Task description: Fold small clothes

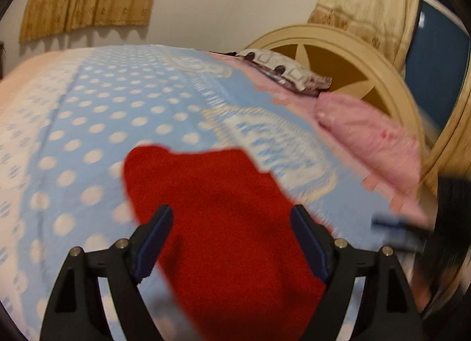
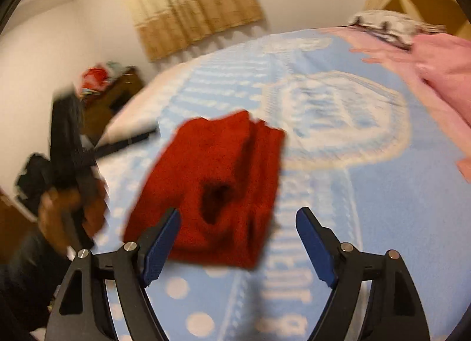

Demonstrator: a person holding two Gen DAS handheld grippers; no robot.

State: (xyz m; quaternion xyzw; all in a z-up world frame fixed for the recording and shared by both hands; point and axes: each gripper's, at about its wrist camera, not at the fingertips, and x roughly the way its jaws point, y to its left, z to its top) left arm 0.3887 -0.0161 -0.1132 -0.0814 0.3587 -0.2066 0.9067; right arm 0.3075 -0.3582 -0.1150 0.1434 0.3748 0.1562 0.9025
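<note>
A red garment of fleecy cloth lies on the bed, on a light blue bedspread with white dots and a white crest pattern. In the left wrist view it spreads from the centre down toward 6 o'clock, filling the space between the two blue pads of the left hand-held gripper. The jaws stand wide and the pads do not press on the cloth.

In the right wrist view the red garment looks folded over on itself, with a dark hollow near its middle. The right hand-held gripper also stands wide; the cloth sits just above and beside its left pad, and whether it touches cannot be told through the blur.

At 9 o'clock of that view a hand grips the black body of the left tool. At 2 o'clock in the left view lie a pink pillow and a patterned pillow, against a cream headboard. Tan curtains hang on the wall behind, at 12 o'clock.
</note>
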